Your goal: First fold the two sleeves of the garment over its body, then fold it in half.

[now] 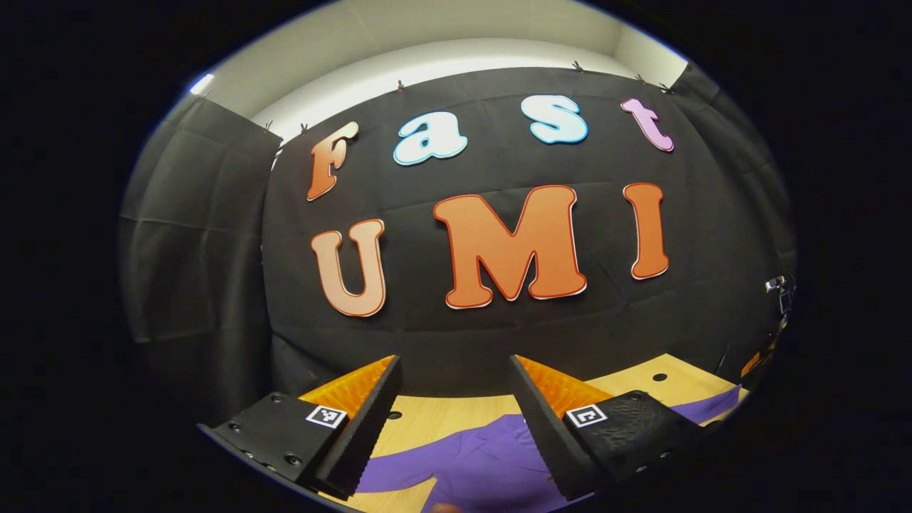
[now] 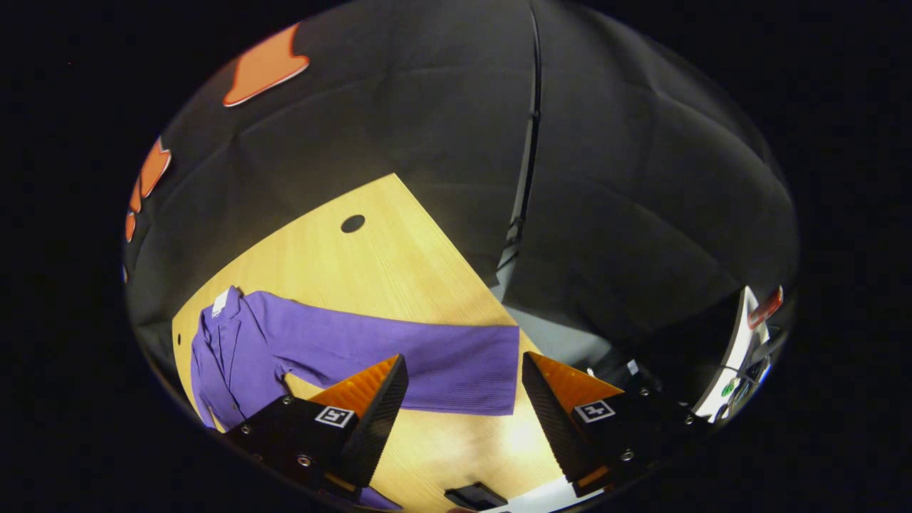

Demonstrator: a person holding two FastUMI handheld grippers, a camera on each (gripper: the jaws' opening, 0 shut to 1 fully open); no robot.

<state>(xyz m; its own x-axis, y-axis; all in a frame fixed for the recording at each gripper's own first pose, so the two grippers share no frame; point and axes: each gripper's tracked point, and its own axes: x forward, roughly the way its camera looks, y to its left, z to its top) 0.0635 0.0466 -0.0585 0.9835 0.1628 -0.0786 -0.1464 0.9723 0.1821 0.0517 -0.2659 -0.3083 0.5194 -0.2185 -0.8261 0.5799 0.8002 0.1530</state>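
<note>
The purple garment (image 2: 299,342) lies flat on the counter (image 2: 399,249), its sleeve (image 2: 442,370) stretched out unfolded. Both the left gripper (image 1: 456,420) and right gripper (image 2: 463,420) hover with fingers wide, holding nothing. Sleeve folding seems about to begin; next, the right gripper needs to pinch the cuff.

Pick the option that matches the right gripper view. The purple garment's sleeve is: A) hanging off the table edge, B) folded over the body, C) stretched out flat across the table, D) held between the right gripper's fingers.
C: the sleeve lies stretched straight out from the garment on the table, unfolded, while the right gripper is open above it, holding nothing.
</note>
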